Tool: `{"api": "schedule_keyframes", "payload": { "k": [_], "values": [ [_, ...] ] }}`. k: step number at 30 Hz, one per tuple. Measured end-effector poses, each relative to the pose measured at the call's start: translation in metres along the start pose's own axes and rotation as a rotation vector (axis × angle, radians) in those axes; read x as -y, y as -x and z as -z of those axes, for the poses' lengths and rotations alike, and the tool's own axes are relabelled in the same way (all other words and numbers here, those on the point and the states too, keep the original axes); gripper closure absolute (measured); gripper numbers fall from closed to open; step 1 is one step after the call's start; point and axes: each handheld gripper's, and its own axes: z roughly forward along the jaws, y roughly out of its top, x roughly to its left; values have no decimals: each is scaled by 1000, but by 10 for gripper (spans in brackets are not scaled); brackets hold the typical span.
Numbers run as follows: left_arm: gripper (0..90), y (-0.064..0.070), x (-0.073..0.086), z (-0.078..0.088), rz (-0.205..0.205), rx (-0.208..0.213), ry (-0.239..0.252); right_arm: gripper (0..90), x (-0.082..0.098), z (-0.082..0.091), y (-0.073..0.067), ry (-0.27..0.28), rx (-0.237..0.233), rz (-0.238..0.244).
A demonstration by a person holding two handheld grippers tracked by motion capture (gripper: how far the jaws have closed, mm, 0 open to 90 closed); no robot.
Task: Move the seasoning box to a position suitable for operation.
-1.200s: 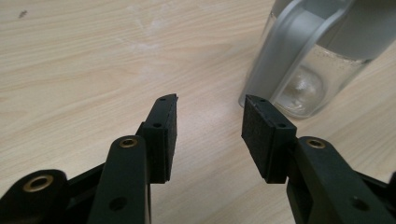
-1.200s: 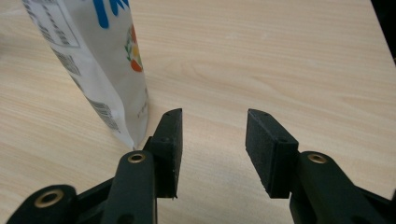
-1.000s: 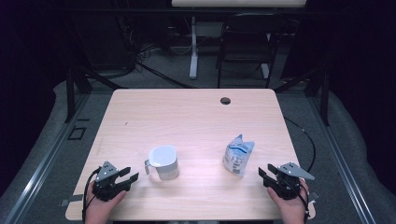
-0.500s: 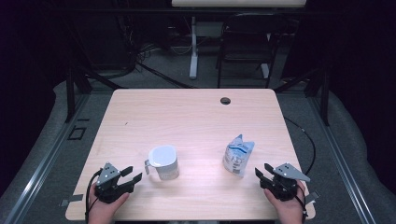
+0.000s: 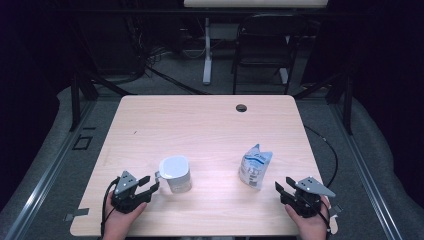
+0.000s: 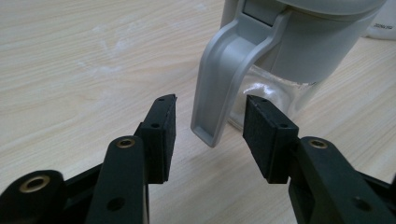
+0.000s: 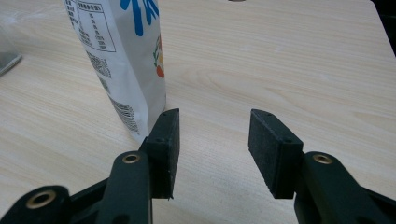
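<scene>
Left gripper (image 5: pixel 148 184) moved in toward jug (image 5: pixel 176 173) since a second ago; jaws wide, just narrowed slightly, handle (image 6: pixel 224 88) between pads, no contact yet. Grasp looks imminent. Right gripper (image 5: pixel 283 189) unmoved, jaws just widened, empty, just beside pouch (image 5: pixel 255 166). Both items upright, mid-table (image 5: pixel 210 125).

Your tabletop (image 5: pixel 200 125) is light wood with a round cable hole (image 5: pixel 241 108) near its far edge, upper centre of the frame. Behind it stand a dark chair (image 5: pixel 262 50) and a white post (image 5: pixel 207 50).
</scene>
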Motion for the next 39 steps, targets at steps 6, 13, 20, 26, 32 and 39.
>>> {"api": "schedule_keyframes", "payload": {
  "k": [6,13,20,26,32,39],
  "values": [
    [565,4,-5,-10,13,-8,4,527,2,3,3,0,4,-17],
    [620,6,-11,-14,29,-27,14,512,3,6,3,9,-5,-29],
    [675,6,-10,-23,42,-39,20,510,4,7,2,10,-9,-29],
    [691,4,-10,-23,10,-33,20,509,4,4,2,6,-15,-28],
    [695,5,-9,-21,-19,-28,5,509,3,5,1,3,-13,-13],
    [703,7,-10,-21,-32,-45,3,510,4,4,1,3,-11,-13]
  ]
}}
